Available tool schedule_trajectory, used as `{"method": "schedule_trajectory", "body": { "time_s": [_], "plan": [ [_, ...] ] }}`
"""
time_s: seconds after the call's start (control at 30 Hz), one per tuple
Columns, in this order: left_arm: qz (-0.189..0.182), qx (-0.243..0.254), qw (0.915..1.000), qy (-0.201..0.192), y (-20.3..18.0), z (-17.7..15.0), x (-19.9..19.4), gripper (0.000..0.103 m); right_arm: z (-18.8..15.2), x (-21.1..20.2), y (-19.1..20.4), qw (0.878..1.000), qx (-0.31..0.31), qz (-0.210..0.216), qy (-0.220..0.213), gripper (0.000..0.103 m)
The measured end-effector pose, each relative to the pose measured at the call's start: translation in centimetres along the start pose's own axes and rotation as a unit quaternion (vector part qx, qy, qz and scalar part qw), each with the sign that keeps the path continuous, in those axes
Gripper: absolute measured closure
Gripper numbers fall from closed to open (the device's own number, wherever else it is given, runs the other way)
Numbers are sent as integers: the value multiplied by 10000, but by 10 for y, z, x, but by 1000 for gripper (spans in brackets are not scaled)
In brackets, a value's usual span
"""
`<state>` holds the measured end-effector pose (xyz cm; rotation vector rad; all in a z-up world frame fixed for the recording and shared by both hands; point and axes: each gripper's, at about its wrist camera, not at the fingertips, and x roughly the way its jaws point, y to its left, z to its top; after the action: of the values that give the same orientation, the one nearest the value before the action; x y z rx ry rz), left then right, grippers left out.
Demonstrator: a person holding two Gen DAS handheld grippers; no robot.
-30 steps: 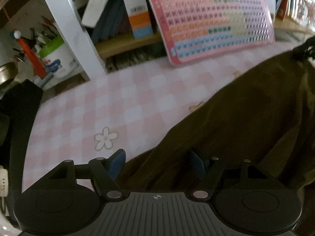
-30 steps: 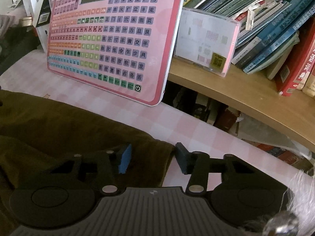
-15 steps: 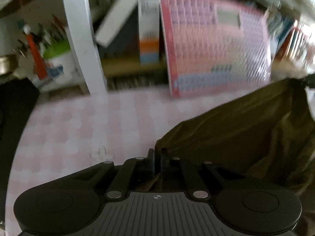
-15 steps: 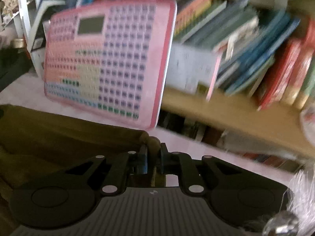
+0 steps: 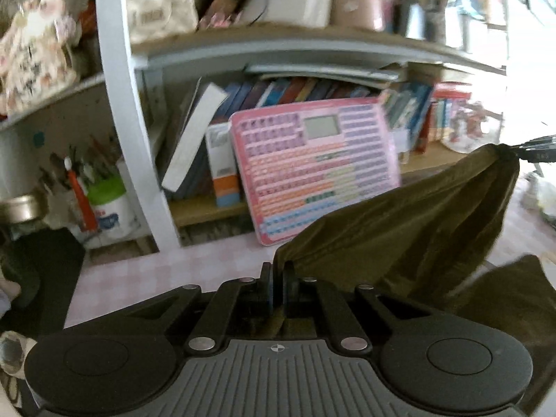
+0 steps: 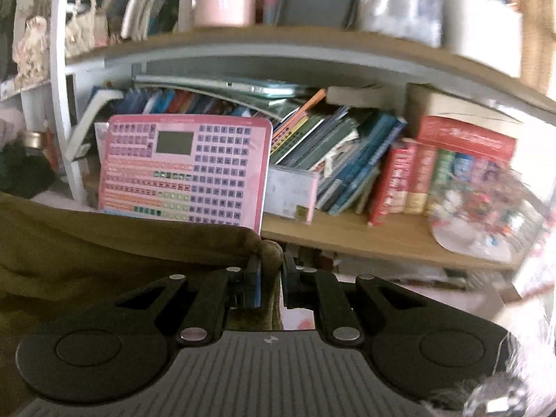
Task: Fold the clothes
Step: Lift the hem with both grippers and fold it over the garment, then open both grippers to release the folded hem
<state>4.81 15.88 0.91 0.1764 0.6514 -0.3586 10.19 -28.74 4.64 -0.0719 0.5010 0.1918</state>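
Only leftward, the olive garment (image 5: 399, 229) stretched between both clenched grippers: left gripper (image 5: 278, 278), right gripper (image 6: 269, 267).

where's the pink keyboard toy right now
The pink keyboard toy stands propped against the books on the lower shelf, centre-left in both views, behind the olive garment.

we are seeing the garment (image 5: 399, 229) hanging between both tools, before the keyboard toy (image 6: 184, 170) leaning against the shelf (image 6: 347, 236).

Both wrist views face bookshelf (image 5: 278, 48) closely; share pink board (image 6: 184, 170).
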Motion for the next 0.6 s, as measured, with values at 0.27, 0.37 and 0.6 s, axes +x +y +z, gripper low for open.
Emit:
{"method": "schedule_trajectory", "body": {
  "time_s": [0.27,0.37,0.6],
  "plan": [
    [-277,284,9992,-43,-27,-45,-52,97,-89,-99,36,9982,275,-294,446,93],
    [-242,210,9989,327,-34,-70,-54,92,-128,-117,50,9941,374,-482,892,92],
    [-85,-275,9975,641,-30,-107,-77,78,-183,-143,73,9778,823,-1074,1599,70]
  ]
}}
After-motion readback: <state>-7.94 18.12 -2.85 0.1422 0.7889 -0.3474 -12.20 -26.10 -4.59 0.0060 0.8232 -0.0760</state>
